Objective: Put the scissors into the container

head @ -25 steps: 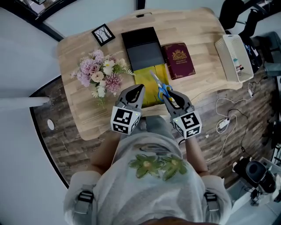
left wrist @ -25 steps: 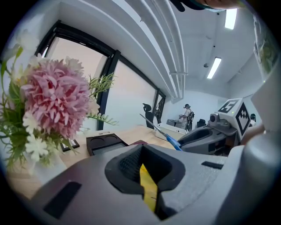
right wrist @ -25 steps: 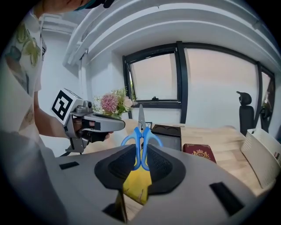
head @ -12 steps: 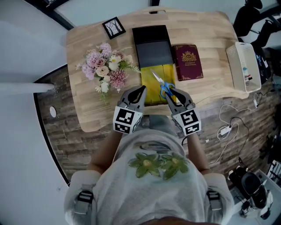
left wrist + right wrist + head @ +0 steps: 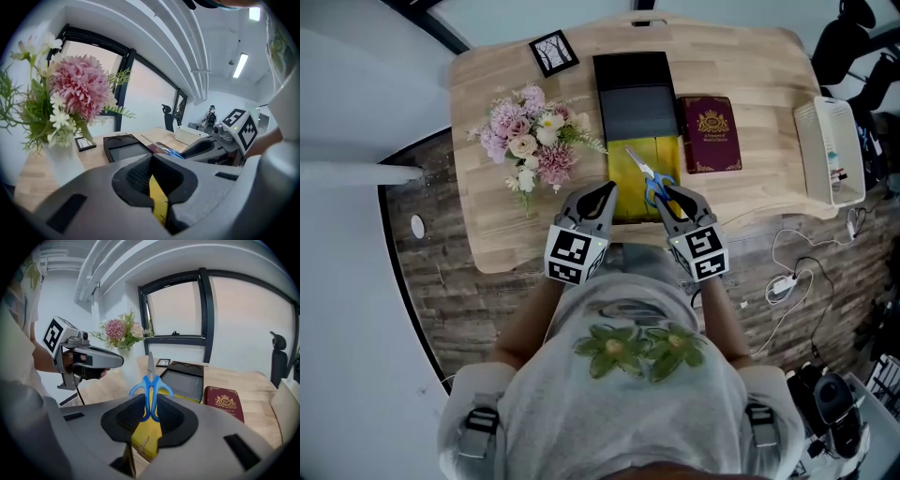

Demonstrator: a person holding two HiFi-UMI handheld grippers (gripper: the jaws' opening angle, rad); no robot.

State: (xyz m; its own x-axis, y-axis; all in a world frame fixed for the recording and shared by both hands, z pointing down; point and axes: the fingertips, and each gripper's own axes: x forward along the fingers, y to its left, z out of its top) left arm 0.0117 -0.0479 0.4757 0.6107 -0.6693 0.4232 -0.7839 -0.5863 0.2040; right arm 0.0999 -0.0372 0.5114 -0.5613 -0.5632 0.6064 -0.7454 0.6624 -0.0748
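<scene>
Blue-handled scissors (image 5: 643,172) hang over a yellow pad (image 5: 624,184) near the table's front edge, blades pointing away from me toward the black container (image 5: 635,95). My right gripper (image 5: 667,199) is shut on their handles (image 5: 151,386), and the blades stick up past the jaws. The container (image 5: 186,379) is a shallow black tray lying just beyond the yellow pad. My left gripper (image 5: 605,194) hovers beside the right one, over the pad's left edge, jaws together and holding nothing (image 5: 152,180).
A bouquet of pink flowers (image 5: 531,150) stands left of the pad. A dark red book (image 5: 711,133) lies right of the container. A small framed picture (image 5: 553,52) sits at the back left, and a white basket (image 5: 832,150) on the table's right end.
The head camera has shifted, so the table sits further right and higher in view. Both grippers keep about the same place over the yellow pad, the scissors still held.
</scene>
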